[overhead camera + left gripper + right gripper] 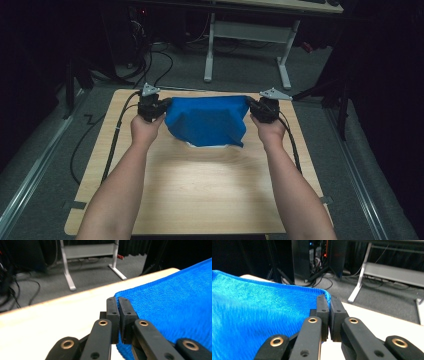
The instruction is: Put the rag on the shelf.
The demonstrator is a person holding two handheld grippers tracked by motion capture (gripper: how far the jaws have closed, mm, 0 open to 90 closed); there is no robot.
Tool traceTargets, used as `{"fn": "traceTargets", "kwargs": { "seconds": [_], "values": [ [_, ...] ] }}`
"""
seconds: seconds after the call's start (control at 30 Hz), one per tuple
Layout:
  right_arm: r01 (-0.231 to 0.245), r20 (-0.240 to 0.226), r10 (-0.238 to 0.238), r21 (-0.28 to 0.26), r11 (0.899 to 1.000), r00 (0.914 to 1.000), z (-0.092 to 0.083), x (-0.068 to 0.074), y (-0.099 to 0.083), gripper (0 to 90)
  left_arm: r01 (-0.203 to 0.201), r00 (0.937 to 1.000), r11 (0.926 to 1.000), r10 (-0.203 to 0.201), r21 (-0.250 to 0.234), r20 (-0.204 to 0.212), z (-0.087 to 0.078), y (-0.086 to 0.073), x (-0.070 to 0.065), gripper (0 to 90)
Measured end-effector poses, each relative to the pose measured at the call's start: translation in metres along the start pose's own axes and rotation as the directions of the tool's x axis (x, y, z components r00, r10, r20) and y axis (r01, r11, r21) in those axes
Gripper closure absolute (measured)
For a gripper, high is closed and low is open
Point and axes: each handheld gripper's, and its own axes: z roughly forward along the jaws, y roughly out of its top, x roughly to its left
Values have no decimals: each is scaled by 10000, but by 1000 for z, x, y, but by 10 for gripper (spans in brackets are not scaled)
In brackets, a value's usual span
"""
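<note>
The blue cloth point(207, 121) hangs stretched over the far half of the desk point(200, 190), its lower edge near the wood. The left gripper point(161, 107) and right gripper point(252, 107) each have jaws pinching a top corner. Likely a fold in hand (no containers here); next, lower both corners together.

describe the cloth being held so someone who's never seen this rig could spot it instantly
On the light wooden table, look toward the far edge, between the person's two hands. The blue knit cloth hangs stretched there, the left gripper and right gripper each shut on an upper corner. It is the one bright blue thing here, with something white peeking under its lower edge.
</note>
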Motion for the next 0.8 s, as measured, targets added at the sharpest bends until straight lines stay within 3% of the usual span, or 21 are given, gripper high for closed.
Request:
{"fn": "traceTargets", "kwargs": {
  "seconds": [0.1,0.13,0.27,0.37,0.4,0.57,0.67,0.8],
  "values": [
    [-101,-64,102,239,9997,9999,1,2,-12,885,34,10000,9999,-34,138,30,1,-9,0,879],
    [-83,-91,86,381,9992,9999,2,3,-18,885,195,9997,9995,-199,250,159,3,-19,0,879],
    [-168,-131,180,817,9965,9998,7,5,-37,885,489,9977,9978,-509,446,439,8,-35,-1,879],
    [-182,-204,202,924,9956,9996,9,6,-45,885,442,9974,9982,-465,414,557,11,-40,-3,878],
    [-171,-189,190,972,9951,9996,10,7,-51,885,686,9949,9964,-720,488,709,14,-45,-3,878],
    [-283,-190,308,1204,9923,9993,11,7,-60,885,764,9932,9952,-814,607,836,18,-51,-5,876],
    [-268,-211,294,1144,9931,9993,10,7,-66,885,1248,9857,9905,-1305,585,1065,22,-57,-4,875],
    [-342,-169,369,1373,9899,9992,11,6,-73,884,1388,9827,9879,-1460,687,1139,26,-64,-5,874]
  ]
}}
